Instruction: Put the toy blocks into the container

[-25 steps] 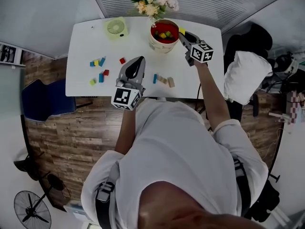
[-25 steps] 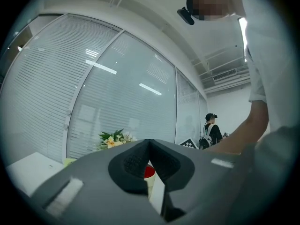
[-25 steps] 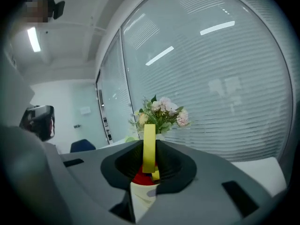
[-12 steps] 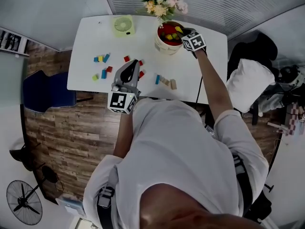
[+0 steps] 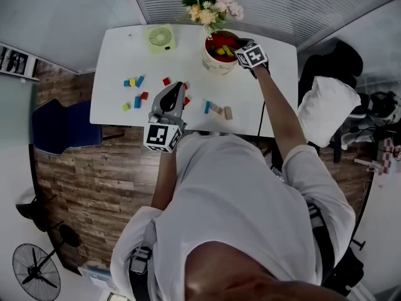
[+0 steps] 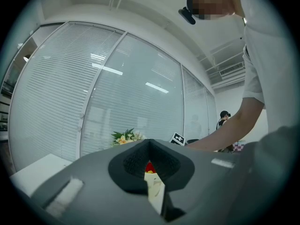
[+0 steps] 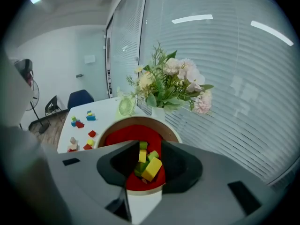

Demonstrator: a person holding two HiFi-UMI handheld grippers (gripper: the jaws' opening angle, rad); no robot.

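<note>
Table: bare at the far left corner and along the left edge.
Fan: upright at the far edge, with a clear strip between it and the container.
Flowers: just behind the container, closing off its far side.
Blocks: loose cluster left of centre.
Block row: near the front edge, with bare table between it and the container.
Right of the container: bare table.
Chair: at the left front corner.
</note>
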